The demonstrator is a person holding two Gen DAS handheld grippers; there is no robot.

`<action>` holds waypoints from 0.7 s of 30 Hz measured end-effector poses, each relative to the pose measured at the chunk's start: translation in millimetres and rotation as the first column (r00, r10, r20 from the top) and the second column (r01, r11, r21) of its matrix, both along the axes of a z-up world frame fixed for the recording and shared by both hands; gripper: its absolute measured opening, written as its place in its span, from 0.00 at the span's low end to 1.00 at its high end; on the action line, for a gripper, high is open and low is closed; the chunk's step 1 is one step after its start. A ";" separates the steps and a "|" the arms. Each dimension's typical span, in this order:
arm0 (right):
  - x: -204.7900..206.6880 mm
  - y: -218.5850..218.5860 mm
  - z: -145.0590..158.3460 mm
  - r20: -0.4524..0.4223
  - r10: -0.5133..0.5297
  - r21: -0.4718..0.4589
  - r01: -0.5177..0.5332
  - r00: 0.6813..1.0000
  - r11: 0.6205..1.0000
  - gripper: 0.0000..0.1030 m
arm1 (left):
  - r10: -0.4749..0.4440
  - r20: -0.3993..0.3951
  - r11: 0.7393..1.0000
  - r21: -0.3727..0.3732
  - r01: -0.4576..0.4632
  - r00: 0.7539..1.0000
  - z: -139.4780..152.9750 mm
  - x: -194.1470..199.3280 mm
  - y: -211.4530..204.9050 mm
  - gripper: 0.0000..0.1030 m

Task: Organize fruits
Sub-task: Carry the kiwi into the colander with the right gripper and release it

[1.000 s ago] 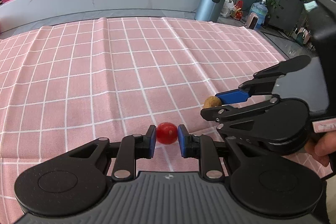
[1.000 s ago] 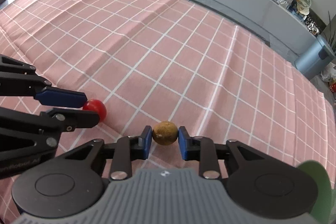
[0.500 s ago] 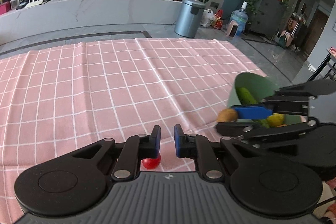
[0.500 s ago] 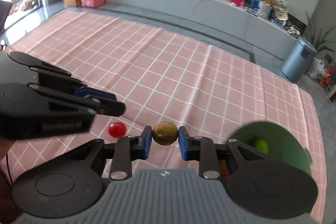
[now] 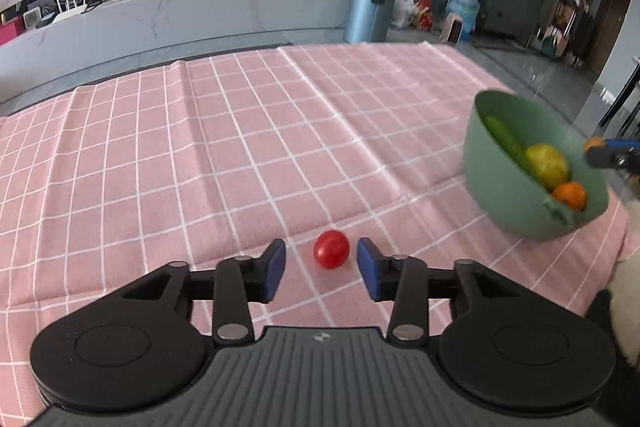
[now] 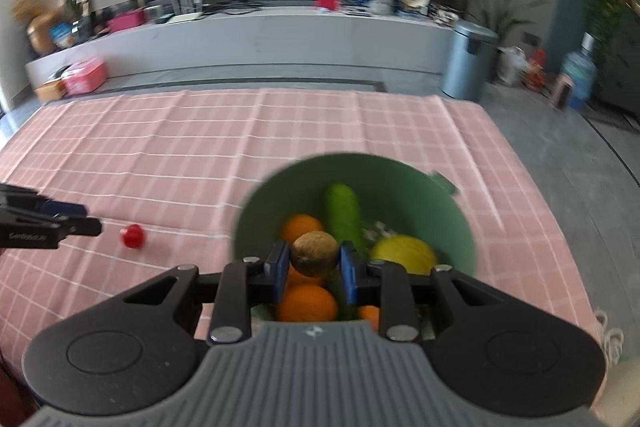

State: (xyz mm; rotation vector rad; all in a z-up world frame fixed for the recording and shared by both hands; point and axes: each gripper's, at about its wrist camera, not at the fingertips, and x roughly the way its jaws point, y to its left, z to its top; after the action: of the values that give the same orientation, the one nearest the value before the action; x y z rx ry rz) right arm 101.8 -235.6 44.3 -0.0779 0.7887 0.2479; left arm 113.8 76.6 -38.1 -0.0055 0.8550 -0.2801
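Right gripper [image 6: 314, 264] clenched on brown, rough-skinned round fruit [image 6: 314, 253] over green bowl [image 6: 460, 223] – left gripper [image 5: 321, 269] released, glossy red tomato [image 5: 331, 249] at 12 o'clock between pads.

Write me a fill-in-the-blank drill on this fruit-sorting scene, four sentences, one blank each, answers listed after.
1. The right gripper is shut on a brown ____.
2. It holds that fruit above the ____-coloured bowl.
3. The cherry tomato lies on the pink checked cloth between the open fingers of the ____ gripper.
4. The long green vegetable in the bowl is a ____.

Missing words: kiwi; green; left; cucumber
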 end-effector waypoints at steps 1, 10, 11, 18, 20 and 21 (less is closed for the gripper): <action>-0.3 -6.8 -2.7 -0.005 -0.016 0.005 0.016 1.000 1.000 0.22 | -0.002 -0.002 1.000 0.007 0.002 1.000 -3.1 1.2 -2.5 0.52; 4.8 -28.1 -21.6 -0.006 -0.078 0.036 0.079 0.997 0.996 0.22 | 0.027 -0.015 0.998 0.051 -0.026 1.000 -25.5 14.3 -14.8 0.54; 4.8 -28.5 -22.7 -0.003 -0.081 0.034 0.081 0.997 0.996 0.22 | 0.026 -0.020 0.998 0.056 -0.025 0.999 -27.4 16.2 -16.8 0.54; 14.5 -27.9 -35.9 -0.032 -0.053 0.044 0.054 0.998 0.998 0.23 | 0.052 -0.028 0.989 0.137 -0.048 0.998 -36.5 23.7 -23.6 0.49; 16.2 -25.8 -39.5 -0.039 -0.046 0.038 0.047 0.998 0.998 0.23 | 0.046 -0.035 0.992 0.121 -0.041 0.998 -36.8 24.6 -23.5 0.41; 17.3 -25.4 -42.0 -0.043 -0.043 0.036 0.044 0.998 0.998 0.23 | 0.042 -0.035 0.992 0.119 -0.037 0.999 -36.8 24.6 -24.0 0.39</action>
State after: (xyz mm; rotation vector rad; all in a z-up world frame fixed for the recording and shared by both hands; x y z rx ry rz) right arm 119.1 -261.0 2.3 -0.0206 0.8264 0.2232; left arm 138.4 52.6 -74.9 0.0831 0.9066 -0.1922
